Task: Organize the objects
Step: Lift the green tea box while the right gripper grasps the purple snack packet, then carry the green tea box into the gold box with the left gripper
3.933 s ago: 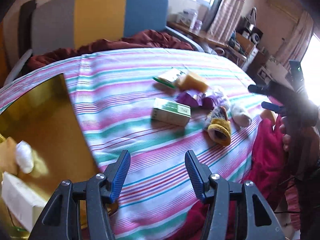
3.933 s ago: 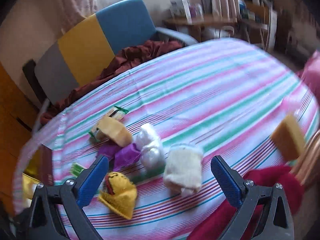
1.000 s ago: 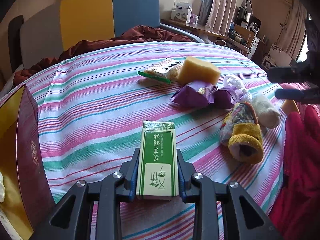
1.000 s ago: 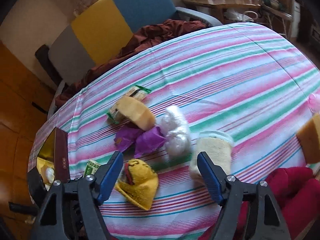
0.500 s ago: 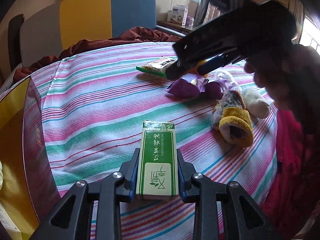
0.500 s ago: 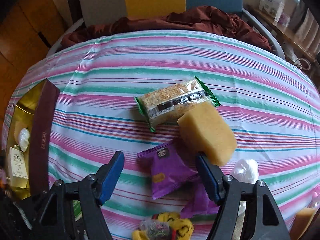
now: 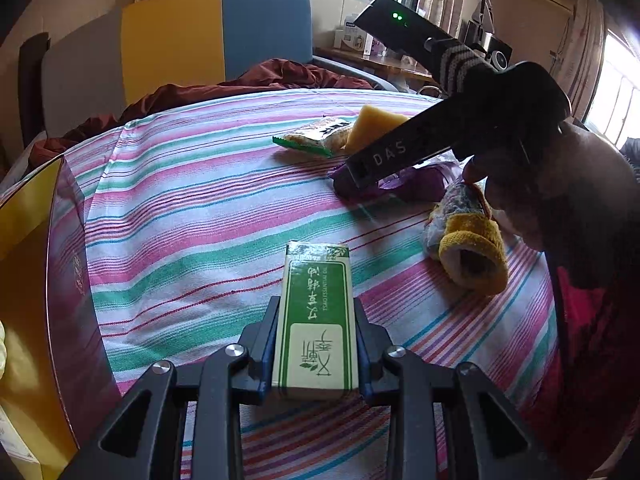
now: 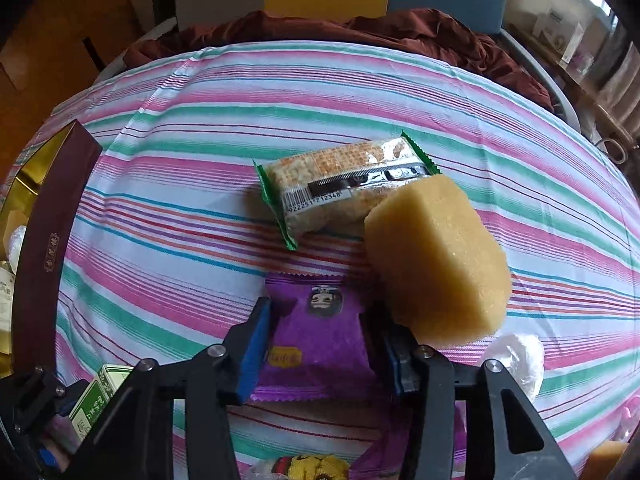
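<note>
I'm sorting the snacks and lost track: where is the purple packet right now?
In the right wrist view the purple packet lies on the striped cloth between the right gripper's fingers, just before the sponge and cracker pack.

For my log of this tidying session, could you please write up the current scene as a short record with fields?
Surface: striped tablecloth
Left gripper: jaws shut on green box, held above the cloth
Right gripper: jaws either side of purple snack packet; contact unclear
Beside packet: yellow sponge, leaning on the cracker pack
Also on cloth: yellow sock toy
Container: maroon box with gold lining, at the left edge
</note>
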`<state>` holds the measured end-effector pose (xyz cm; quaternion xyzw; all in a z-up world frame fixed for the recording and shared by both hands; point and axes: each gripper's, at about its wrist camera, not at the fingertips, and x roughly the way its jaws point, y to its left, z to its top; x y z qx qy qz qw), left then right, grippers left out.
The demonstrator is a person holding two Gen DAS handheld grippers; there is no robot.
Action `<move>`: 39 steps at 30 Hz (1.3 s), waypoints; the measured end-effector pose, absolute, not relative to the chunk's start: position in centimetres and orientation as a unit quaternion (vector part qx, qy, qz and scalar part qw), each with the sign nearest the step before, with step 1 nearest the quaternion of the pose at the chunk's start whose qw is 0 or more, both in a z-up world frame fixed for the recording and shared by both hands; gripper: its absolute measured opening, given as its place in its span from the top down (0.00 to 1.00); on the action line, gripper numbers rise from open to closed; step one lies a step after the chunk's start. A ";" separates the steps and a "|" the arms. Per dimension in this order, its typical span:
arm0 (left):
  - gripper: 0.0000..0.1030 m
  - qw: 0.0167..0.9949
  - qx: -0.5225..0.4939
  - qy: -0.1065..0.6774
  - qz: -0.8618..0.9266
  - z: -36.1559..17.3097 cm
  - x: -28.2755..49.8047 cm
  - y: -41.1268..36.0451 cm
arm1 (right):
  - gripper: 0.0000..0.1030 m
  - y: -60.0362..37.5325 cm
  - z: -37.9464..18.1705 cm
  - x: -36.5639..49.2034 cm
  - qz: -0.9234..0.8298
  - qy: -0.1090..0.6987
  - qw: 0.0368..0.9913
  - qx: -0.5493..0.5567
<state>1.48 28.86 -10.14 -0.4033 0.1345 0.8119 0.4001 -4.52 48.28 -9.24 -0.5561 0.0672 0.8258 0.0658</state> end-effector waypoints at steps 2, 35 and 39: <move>0.70 0.399 -0.402 0.135 0.813 -10.2 1.5 28.9 | 0.51 48.7 -9.3 -4.4 0.825 0.075 0.063 -0.557; 0.70 0.264 -0.390 0.026 0.882 1.9 -9.7 10.6 | 0.49 47.1 -9.2 -3.9 0.837 0.030 0.064 -0.543; 0.71 0.203 -0.453 -0.010 0.868 -2.1 -16.0 6.3 | 0.49 46.8 -9.2 -3.9 0.837 0.028 0.065 -0.542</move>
